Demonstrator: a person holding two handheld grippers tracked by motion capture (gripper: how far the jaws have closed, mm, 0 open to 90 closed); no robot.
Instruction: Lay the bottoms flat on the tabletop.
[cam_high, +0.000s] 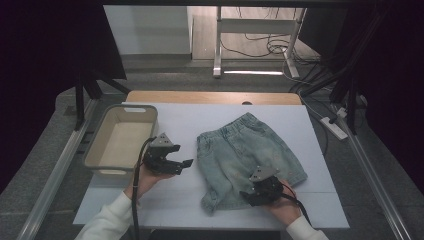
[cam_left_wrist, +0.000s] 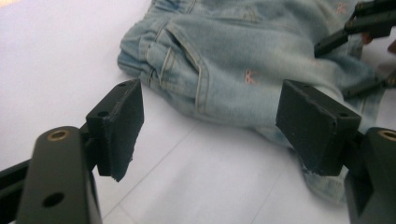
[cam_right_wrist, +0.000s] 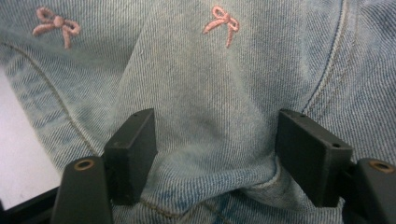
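Light blue denim shorts (cam_high: 245, 152) with small pink embroidered bows lie flat on the white tabletop (cam_high: 165, 200), waistband toward the far side. My left gripper (cam_high: 184, 164) hovers just left of the shorts, its jaws wide apart with nothing between them. In the left gripper view the left gripper (cam_left_wrist: 212, 123) faces the shorts (cam_left_wrist: 224, 60) across bare table. My right gripper (cam_high: 248, 196) sits low on the near leg hem. In the right gripper view the right gripper (cam_right_wrist: 215, 149) stands open, with a fold of denim (cam_right_wrist: 210, 93) rising between the pads, which do not press on it.
A beige plastic bin (cam_high: 95, 150) stands at the table's left side, just beyond my left hand. A wooden strip (cam_high: 210, 97) runs along the far table edge. Metal frame rails flank the table, and cables lie on the floor behind.
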